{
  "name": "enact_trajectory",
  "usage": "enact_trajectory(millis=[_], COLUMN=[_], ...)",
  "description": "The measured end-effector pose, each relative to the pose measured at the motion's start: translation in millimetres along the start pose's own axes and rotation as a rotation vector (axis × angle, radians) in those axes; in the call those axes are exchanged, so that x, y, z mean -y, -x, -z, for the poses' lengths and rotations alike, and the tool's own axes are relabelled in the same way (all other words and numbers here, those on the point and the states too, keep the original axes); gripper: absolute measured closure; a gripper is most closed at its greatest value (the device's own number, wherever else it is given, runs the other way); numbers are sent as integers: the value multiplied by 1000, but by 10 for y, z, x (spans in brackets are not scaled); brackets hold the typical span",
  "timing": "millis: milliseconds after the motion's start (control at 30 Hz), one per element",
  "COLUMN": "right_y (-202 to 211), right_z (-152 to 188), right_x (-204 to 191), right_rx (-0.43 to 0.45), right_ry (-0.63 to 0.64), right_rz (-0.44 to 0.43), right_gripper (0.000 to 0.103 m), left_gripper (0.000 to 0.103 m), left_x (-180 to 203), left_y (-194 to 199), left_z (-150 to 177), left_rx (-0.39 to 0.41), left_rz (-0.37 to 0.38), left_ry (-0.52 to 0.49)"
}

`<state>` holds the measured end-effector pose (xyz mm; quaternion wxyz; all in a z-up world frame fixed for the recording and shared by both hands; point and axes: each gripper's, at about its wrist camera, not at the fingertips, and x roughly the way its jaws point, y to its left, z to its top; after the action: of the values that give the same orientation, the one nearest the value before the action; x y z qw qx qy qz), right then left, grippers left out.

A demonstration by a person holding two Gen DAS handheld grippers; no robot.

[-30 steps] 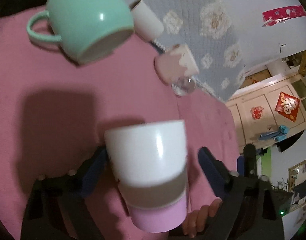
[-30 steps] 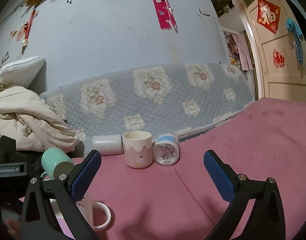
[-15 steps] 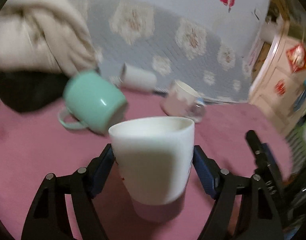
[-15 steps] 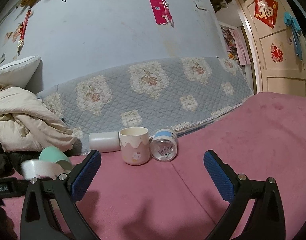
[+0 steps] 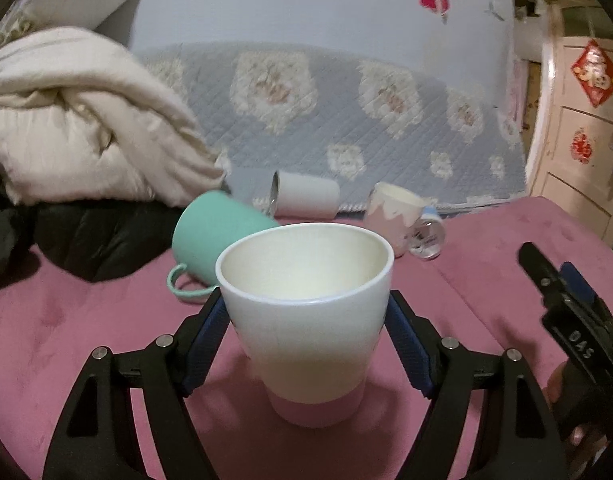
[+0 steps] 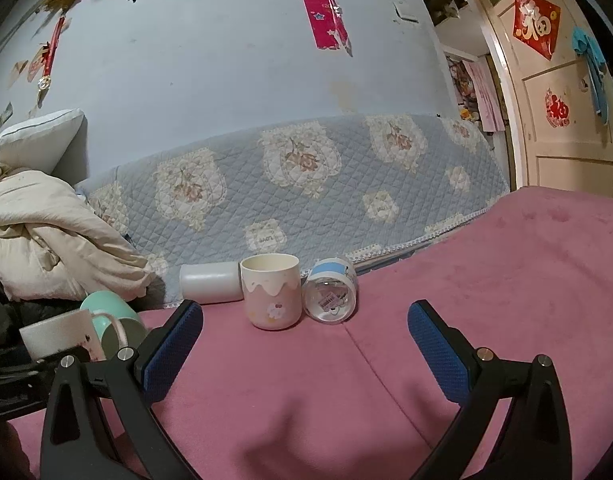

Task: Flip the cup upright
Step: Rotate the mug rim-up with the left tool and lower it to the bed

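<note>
We hold the cup [image 5: 306,320] in the left gripper [image 5: 306,344], pads clamped on both sides, axis vertical, mouth up, base at the pink cover [image 5: 66,320]. The right gripper [image 6: 306,352] hangs open, empty, well apart.

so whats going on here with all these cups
A person is turning cups upright on a pink blanket. The left gripper holds a white cup with a pink base between its fingers, mouth up, base at the blanket. The right gripper is open and holds nothing. Behind, a pink cup stands upright, while a green mug, a white cup and a clear cup lie on their sides.
</note>
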<state>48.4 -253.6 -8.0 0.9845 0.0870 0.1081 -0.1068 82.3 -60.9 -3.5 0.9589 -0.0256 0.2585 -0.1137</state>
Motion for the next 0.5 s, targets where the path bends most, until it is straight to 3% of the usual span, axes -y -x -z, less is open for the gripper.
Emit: enact_trajectory(millis=[100,267,500], right_y=[7,5,4], right_z=[4,13,12], right_x=[3,14,23], right_rx=[0,0,2], right_ry=[-4,-4,-4], right_rz=[-1,2,-1], right_gripper=[0,0,0], left_gripper=[27,27,27], left_x=[39,-82,-92], left_y=[-5,-159,-102], left_z=[2,34,17], left_rx=[9,-42,30], left_rz=[10,48,94], left_ry=[-28,26,13])
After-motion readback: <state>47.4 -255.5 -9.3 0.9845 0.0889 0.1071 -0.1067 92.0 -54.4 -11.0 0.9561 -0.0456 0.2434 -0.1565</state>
